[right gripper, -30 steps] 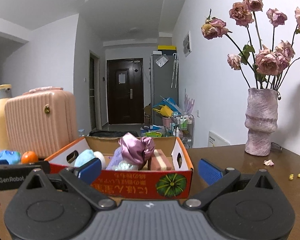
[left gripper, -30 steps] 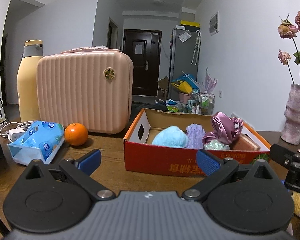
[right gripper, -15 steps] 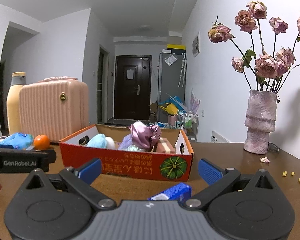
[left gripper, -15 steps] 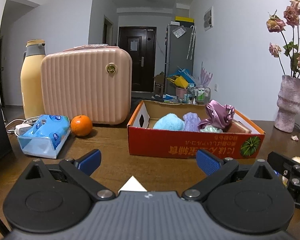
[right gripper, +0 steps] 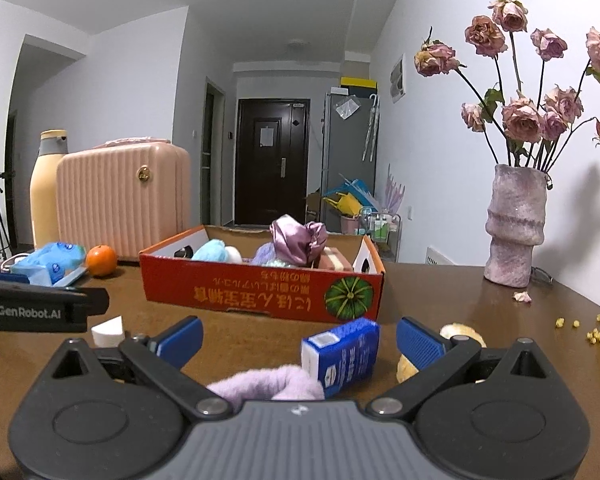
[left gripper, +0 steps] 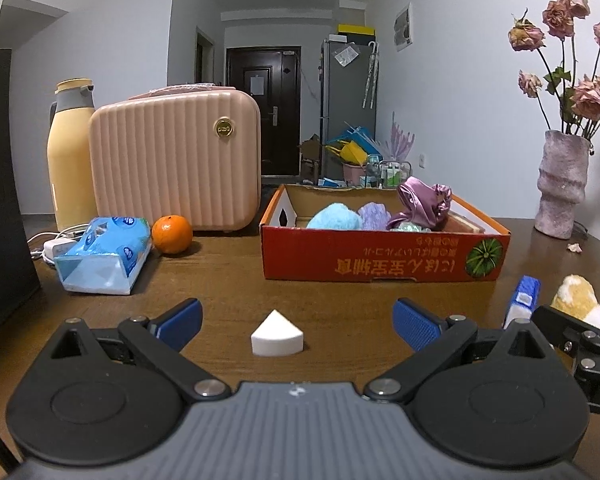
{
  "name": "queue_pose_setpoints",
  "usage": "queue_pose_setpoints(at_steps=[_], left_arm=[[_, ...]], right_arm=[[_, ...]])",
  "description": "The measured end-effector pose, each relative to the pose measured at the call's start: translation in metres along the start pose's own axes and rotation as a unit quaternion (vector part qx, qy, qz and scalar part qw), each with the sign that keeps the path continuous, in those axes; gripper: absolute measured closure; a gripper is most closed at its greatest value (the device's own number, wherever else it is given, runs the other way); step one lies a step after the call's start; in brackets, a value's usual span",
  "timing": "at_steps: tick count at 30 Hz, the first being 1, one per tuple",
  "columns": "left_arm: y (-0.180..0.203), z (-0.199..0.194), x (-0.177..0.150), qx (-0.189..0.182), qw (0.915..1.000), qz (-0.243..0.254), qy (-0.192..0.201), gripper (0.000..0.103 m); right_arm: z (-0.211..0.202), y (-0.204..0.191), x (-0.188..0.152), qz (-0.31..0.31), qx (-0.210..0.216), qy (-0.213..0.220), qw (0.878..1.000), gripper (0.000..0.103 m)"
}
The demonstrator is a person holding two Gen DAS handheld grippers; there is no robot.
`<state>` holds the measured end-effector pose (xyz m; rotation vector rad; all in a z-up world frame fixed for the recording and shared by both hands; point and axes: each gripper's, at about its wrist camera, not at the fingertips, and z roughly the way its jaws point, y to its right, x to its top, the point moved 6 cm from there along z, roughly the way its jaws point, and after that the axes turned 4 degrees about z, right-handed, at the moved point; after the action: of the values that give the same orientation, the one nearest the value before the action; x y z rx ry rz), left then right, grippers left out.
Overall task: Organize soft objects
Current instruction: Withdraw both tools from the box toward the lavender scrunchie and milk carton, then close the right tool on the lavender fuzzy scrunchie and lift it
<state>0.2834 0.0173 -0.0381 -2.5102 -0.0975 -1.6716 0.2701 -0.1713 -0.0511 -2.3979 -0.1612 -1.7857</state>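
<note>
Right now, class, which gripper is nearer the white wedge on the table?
Left. The left gripper has the white wedge between its open fingers; the right gripper sits off to the wedge's right.

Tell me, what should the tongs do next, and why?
Probably the left tongs should ease forward and down over the white wedge sponge. They are open, hold nothing, and the sponge lies on the table right between their tips. The red box beyond already holds other soft things, so the sponge likely belongs there too.

Your left gripper [left gripper: 296,318] and right gripper [right gripper: 298,336] both sit low, side by side, jaws spread wide, seemingly holding nothing.
</note>
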Motion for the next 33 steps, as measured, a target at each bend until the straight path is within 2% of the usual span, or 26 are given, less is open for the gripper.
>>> queue_pose_setpoints(at_steps=[18,26,33], left_arm=[[-0.014,-0.029,-0.016,-0.014,0.9998,-0.005,-0.012,0.0],[-0.011,-0.027,-0.018,-0.027,0.9993,-0.005,-0.026,0.0],[-0.007,-0.025,-0.021,-0.04,0.9985,-0.004,-0.037,0.0]], right_arm=[[-0.012,-0.013,-0.022,-0.001,0.006,-0.046,0.999,0.0],[0.004,-0.022,-0.035,-0.009,0.006,-0.089,0.996,0.0],[0.024,-0.02,-0.04,0.023,-0.002,-0.124,0.992,0.0]])
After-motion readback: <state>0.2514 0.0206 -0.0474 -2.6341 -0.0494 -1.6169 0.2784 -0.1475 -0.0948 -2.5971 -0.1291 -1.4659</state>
